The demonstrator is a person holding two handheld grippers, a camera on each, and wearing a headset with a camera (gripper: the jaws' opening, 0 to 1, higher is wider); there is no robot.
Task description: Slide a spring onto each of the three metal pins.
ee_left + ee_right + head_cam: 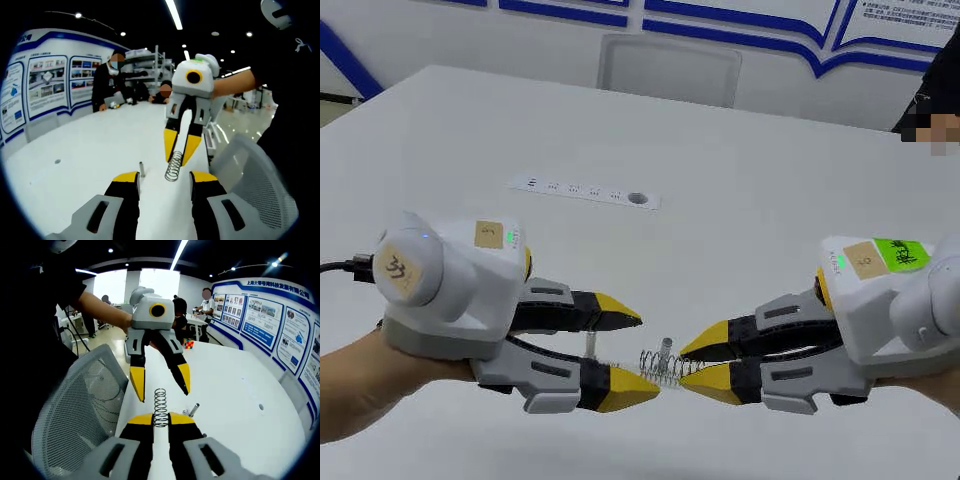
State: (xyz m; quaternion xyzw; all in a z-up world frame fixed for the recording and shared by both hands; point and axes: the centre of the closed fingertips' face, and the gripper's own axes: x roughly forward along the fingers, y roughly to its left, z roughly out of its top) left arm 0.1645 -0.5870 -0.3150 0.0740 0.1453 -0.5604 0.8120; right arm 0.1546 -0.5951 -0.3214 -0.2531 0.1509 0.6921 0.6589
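Two hand-held grippers face each other tip to tip over a white table (pixel 750 210). A coiled metal spring (pixel 660 366) runs sideways between them, close to the tabletop. The right gripper (pixel 688 367), to the right of the spring, has its yellow-tipped jaws pinched on one end of the coil. The left gripper (pixel 640 355), at the spring's other end, has its jaws spread wide, with the free end of the spring in the gap between their tips. In the left gripper view, a short metal pin (pixel 142 169) stands upright on the table just beside the spring's free end. Well beyond the spring lies a white power strip (pixel 585 190). Farther still, past the table's far edge, a grey chair back (pixel 670 68) stands before a white wall (pixel 420 30) with blue stripes.
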